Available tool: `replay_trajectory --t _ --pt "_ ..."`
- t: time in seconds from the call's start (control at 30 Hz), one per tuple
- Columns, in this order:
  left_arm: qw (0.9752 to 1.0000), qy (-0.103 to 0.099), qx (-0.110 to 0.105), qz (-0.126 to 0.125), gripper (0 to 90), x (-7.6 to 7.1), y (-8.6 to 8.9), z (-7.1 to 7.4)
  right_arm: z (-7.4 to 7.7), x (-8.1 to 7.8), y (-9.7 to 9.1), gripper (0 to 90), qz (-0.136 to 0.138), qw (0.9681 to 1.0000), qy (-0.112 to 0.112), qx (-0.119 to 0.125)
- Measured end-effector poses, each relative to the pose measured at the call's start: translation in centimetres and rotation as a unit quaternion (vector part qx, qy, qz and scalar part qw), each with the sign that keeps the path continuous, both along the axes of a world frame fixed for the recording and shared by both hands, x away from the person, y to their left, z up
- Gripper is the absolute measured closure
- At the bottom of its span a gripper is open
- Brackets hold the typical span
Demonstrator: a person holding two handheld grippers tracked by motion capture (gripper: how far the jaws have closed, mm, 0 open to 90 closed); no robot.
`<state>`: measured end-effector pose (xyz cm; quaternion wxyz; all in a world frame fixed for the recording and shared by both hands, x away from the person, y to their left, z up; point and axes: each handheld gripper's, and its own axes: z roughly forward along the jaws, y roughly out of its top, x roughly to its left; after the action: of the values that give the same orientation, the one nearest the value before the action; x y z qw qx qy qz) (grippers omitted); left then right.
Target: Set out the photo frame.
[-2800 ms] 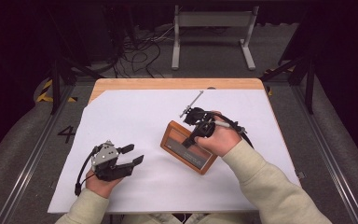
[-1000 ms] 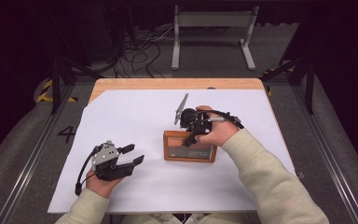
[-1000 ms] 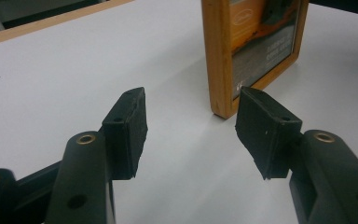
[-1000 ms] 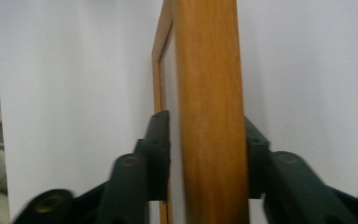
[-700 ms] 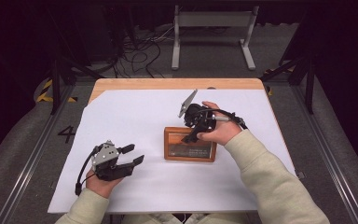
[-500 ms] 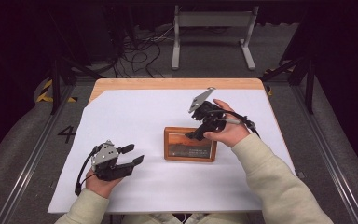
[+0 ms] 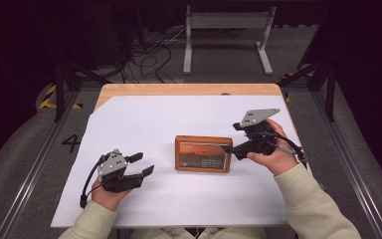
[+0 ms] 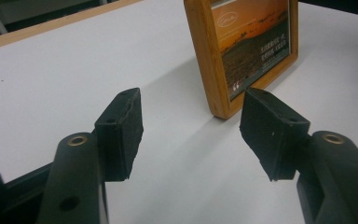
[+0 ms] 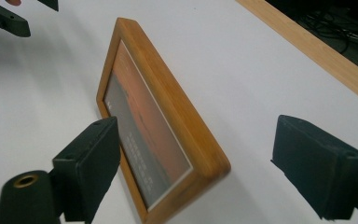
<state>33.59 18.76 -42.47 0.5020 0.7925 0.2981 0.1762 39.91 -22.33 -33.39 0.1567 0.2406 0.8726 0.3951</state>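
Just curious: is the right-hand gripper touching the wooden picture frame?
Apart. The right gripper view shows the right gripper with jaws wide, white table visible between both pads and the picture frame.

A small rectangular wooden picture frame (image 7: 203, 153) with a warm light-brown border holds an orange sunset print, dark along its lower half, with a line of pale lettering. It stands upright on its long edge, leaning back slightly, on the white-covered table (image 7: 179, 119), near the middle and a little toward the right edge.
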Motion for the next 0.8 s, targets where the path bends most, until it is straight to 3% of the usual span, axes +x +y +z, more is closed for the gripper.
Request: replay_trajectory --t 0.27,0.43,0.8 --pt "0.9999 -0.003 0.001 -0.012 30.7 0.2 -0.2 0.0 -0.9 -1.9 -3.6 10.9 -0.044 0.9988 -0.002 0.020" --pt "0.9998 0.006 -0.003 -0.020 27.1 0.4 -0.4 0.0 -1.9 -2.8 -5.4 10.1 -0.067 0.9969 -0.002 0.040" --pt "0.9997 0.004 -0.014 -0.020 18.4 0.5 -0.2 0.0 -4.9 -4.0 -7.5 9.7 -0.098 0.9912 -0.016 0.087"
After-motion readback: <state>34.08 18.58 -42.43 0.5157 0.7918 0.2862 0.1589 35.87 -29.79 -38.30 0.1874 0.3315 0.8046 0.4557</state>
